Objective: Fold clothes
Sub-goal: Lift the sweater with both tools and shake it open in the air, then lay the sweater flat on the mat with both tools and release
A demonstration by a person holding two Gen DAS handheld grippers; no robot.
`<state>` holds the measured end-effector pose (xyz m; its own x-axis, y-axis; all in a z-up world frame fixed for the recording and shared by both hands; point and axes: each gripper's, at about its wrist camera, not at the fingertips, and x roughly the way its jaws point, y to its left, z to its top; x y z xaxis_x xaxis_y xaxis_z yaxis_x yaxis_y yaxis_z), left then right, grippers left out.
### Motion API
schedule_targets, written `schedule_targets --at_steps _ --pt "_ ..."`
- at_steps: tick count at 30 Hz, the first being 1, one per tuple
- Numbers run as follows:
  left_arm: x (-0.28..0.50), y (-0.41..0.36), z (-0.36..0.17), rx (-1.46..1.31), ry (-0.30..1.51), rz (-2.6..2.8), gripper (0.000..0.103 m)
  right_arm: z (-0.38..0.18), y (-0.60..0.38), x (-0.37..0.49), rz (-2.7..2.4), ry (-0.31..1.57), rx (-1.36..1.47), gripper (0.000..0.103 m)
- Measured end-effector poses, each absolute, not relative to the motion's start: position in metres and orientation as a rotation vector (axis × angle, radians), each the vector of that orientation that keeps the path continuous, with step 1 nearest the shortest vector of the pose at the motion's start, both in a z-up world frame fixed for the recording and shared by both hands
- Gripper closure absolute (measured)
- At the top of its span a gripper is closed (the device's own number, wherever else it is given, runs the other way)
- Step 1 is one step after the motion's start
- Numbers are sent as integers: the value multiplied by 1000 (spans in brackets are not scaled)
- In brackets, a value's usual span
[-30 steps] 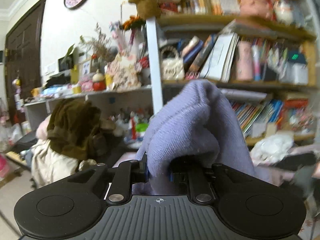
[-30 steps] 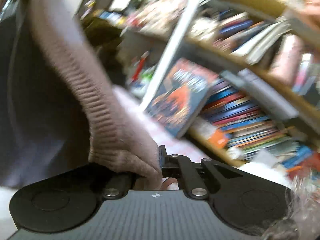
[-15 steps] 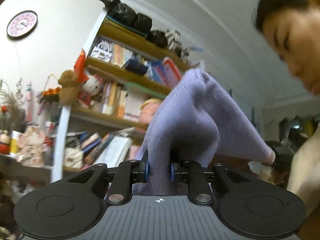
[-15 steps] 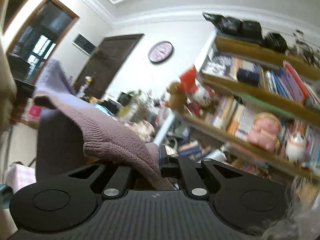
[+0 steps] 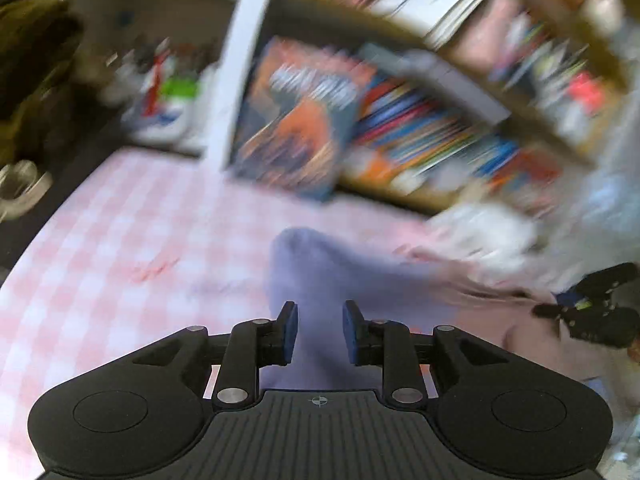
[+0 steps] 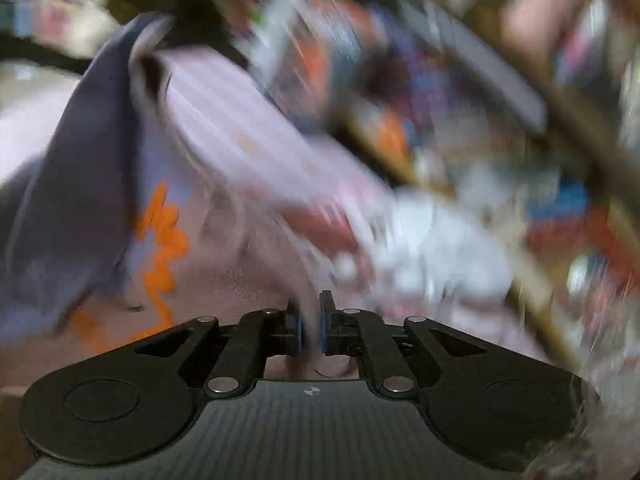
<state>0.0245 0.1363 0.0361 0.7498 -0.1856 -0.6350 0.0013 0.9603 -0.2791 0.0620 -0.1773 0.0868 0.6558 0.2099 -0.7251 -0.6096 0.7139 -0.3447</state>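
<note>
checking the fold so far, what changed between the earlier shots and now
Both tongs swung down from the shelves toward the pink checked cloth. The left tongs have just been opening and released the lilac garment. The right tongs have been opening too, fabric still between them.

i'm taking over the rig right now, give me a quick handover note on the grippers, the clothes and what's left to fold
Left gripper: jaws have just been opening; they stand apart with the lilac garment between them, the pads not pressing it.
Right gripper: jaws have just been opening, only a narrow gap, a strip of the garment's cloth between the pads; too blurred to tell whether it is gripped.
Garment: coming down onto the pink checked tablecloth; orange print shows in the right wrist view.
Done: garment brought to the table.
Left: no finished fold visible; smooth it and fold.
</note>
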Motion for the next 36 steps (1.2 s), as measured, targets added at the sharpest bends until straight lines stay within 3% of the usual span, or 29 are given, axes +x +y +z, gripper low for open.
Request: schedule_targets --at_steps 2,4,6,12,17,18,19,20,21,24,27,29,36 --pt "21 129 32 -248 741 -96 71 40 -173 98 420 783 -594 72" --pt "14 117 31 -230 759 -142 49 29 -172 108 380 780 -551 65" --pt "5 105 27 -222 781 -187 36 28 -178 108 368 774 -512 62" --pt "-3 100 -8 -349 842 -152 34 58 -197 62 455 790 -219 42" --pt "15 101 -24 -376 835 -147 38 56 -208 -5 651 986 -43 38" --pt "18 100 -28 -385 842 -159 46 54 -208 -17 675 1017 -20 38" --pt "20 99 -31 -394 852 -180 69 52 -207 -27 691 1041 -6 38" --pt "22 97 -34 -407 866 -204 82 48 -204 -38 704 1066 7 39" --pt "22 99 -36 -428 873 -218 101 44 -201 -47 715 1088 18 39" --pt "16 123 -29 -508 826 -185 102 34 -190 -61 708 1132 2 46" --pt "9 167 -3 -463 722 -51 102 28 -179 -73 706 1160 -34 66" --pt "9 196 20 -354 690 32 102 27 -172 -80 710 1163 -91 96" --pt "41 237 43 -58 689 208 101 50 -195 -71 559 1073 -222 99"
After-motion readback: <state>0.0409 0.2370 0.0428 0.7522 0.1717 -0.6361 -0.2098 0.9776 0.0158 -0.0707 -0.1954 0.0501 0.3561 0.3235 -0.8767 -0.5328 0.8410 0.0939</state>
